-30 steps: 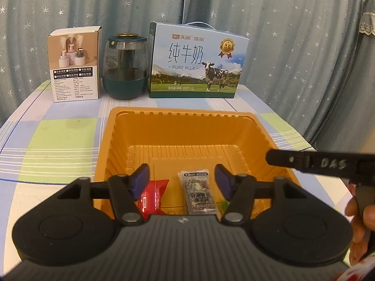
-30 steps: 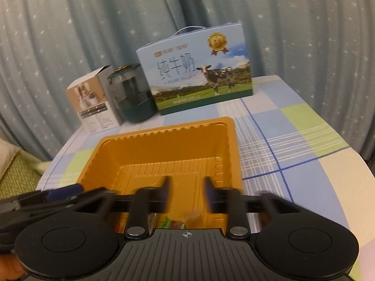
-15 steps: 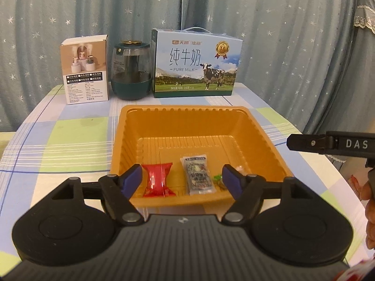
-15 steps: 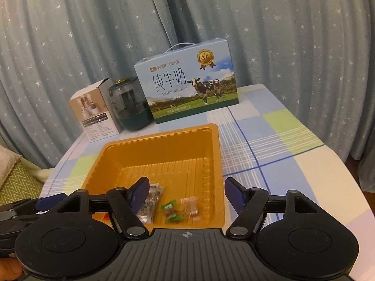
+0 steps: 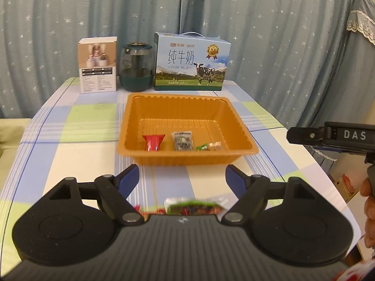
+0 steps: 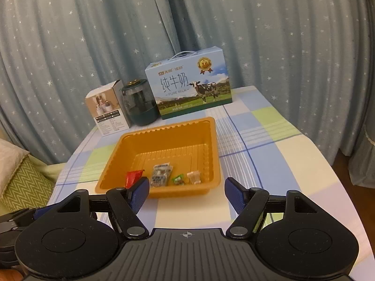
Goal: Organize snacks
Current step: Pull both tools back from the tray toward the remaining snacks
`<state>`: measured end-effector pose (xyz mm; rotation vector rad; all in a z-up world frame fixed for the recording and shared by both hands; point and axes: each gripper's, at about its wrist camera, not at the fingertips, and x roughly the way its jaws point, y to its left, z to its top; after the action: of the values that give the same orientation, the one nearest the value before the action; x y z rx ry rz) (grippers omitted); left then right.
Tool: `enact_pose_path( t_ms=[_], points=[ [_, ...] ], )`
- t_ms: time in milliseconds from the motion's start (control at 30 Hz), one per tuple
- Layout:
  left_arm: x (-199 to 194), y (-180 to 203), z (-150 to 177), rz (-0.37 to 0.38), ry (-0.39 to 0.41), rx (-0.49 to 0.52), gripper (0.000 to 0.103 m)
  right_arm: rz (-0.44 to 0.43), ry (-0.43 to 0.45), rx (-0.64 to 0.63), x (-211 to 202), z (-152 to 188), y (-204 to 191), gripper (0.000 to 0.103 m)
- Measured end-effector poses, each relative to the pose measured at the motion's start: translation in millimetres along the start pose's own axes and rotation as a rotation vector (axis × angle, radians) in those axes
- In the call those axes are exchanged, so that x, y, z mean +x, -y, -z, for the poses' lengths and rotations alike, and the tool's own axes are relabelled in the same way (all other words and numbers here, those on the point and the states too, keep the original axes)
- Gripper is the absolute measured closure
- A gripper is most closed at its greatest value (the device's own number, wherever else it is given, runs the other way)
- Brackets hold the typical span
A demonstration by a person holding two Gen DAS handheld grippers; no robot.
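Observation:
An orange tray [image 5: 187,107] [image 6: 164,138] sits mid-table. Along its near wall lie a red packet [image 5: 152,141] [image 6: 132,178], a grey packet [image 5: 183,141] [image 6: 160,175], a green candy [image 5: 202,147] [image 6: 178,179] and a clear candy [image 5: 215,145] [image 6: 194,177]. My left gripper [image 5: 182,182] is open and empty, held back above the table's near part. A green-and-red snack packet [image 5: 194,207] lies on the table just under it, blurred. My right gripper [image 6: 187,196] is open and empty in front of the tray; its side shows in the left wrist view [image 5: 328,138].
At the table's far edge stand a white box [image 5: 98,65] [image 6: 106,110], a dark green jar [image 5: 136,68] [image 6: 140,104] and a blue milk carton [image 5: 191,63] [image 6: 189,89]. Blue star curtains hang behind. A green zigzag cushion [image 6: 23,182] lies left of the table.
Both grippers have pulled back and up from the tray. The right gripper opened after being nearly shut over the tray; a green candy and a clear candy now lie there.

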<state>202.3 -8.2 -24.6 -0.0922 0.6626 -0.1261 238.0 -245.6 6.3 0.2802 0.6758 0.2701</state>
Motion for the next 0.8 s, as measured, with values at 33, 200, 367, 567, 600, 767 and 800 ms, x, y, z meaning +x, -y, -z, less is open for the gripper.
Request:
enact_pose_path(
  t_ms=[33,200,367,567,600,767,800],
  points=[
    [-6.8,0.7,3.0,-0.003,-0.001,-0.002,0.023,-0.001,-0.003,0.010,-6.5,4.1,-0.3,0.032],
    [-42.9,1.9,21.3,-0.013,-0.008,-0.006,0.021,-0.001,-0.011,0.024,-37.9,24.5,-3.0,0.032],
    [-73.0,0.6,37.2,-0.026,-0.002,-0.018,0.020,0.011,0.000,0.018,-68.4,41.3,-7.6,0.032],
    [-97.2,0.8,51.2,-0.034,-0.005,-0.011,0.020,0.021,0.000,0.010,-93.3,60.0,-14.8,0.032],
    [-100.4,1.1,53.4,-0.034,-0.006,-0.011,0.020,0.024,-0.001,0.005,-96.3,63.1,-16.5,0.032],
    [-111.2,0.9,63.9,-0.036,-0.019,-0.008,0.020,0.040,-0.014,-0.025,-107.7,80.3,-21.4,0.032],
    [-113.2,0.6,65.8,-0.037,-0.021,-0.009,0.020,0.043,-0.020,-0.031,-109.1,83.8,-22.4,0.032]
  ],
)
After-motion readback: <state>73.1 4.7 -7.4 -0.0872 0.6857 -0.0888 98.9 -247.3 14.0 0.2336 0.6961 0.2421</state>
